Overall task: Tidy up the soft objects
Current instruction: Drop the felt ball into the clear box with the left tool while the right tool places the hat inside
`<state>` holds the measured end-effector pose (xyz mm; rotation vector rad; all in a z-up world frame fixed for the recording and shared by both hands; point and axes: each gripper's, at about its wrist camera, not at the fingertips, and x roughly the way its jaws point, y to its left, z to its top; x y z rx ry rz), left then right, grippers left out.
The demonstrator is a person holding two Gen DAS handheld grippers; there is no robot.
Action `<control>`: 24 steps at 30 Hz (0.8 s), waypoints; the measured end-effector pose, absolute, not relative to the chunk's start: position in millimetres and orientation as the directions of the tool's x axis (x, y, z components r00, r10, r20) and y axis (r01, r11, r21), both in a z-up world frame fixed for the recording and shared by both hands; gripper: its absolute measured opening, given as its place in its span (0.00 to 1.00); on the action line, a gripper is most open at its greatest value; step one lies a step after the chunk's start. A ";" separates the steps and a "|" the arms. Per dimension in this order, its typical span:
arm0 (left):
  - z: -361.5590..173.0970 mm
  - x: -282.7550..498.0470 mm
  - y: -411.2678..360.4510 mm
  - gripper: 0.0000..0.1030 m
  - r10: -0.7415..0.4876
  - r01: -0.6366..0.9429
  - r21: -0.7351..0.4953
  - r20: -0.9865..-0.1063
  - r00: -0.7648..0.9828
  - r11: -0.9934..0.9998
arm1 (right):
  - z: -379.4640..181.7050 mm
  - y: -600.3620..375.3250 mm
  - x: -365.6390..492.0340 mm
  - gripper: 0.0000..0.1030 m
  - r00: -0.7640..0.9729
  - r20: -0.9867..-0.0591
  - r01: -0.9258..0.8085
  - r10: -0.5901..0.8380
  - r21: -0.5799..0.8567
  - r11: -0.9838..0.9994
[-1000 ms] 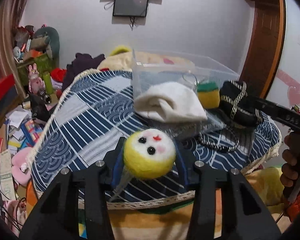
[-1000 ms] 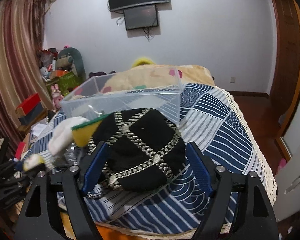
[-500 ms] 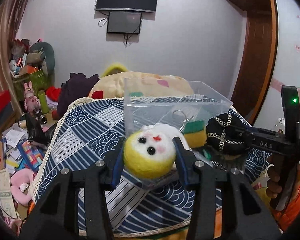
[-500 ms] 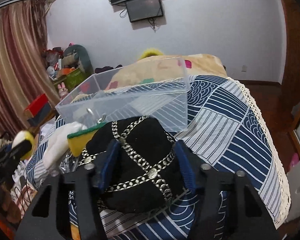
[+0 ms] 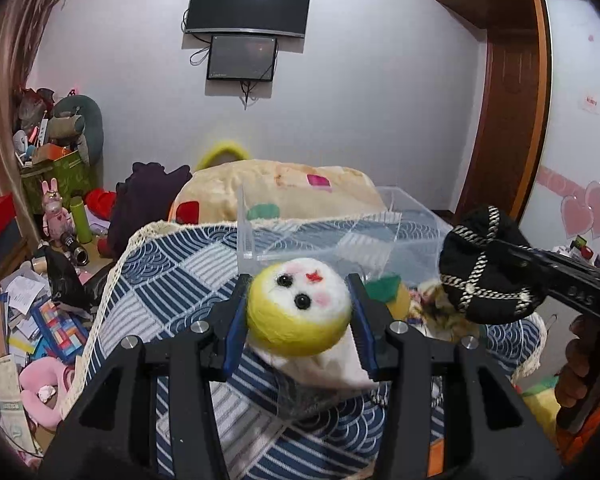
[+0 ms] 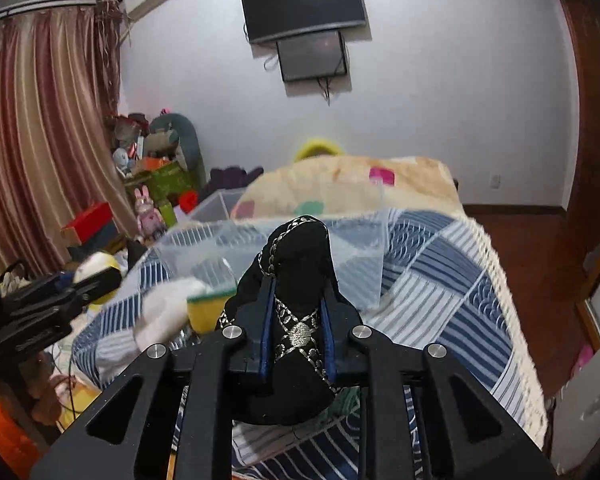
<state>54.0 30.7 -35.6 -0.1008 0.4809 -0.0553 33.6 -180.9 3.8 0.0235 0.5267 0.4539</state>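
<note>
Left gripper pinching a yellow-and-white felt ball above the blue patterned bedspread, right gripper squeezing a black chain-trimmed pouch lifted clear, clear plastic bin just beyond, white cloth and yellow-green sponge near it

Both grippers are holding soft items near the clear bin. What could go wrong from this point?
The right gripper squeezes the black chain-trimmed pouch hard, so it bulges above the fingers and may squirm free.

The left gripper holds the round yellow-and-white felt ball only by its sides; it could roll out.

The clear plastic bin looks light, and a bump on its wall may slide it across the blue patterned cloth.
</note>
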 end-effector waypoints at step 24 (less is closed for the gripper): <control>-1.6 142.9 30.6 0.44 -0.040 0.013 -0.063 -0.449 0.893 0.998 | 37.1 -153.0 113.9 0.17 0.827 -0.430 -0.356 0.363 0.099 0.929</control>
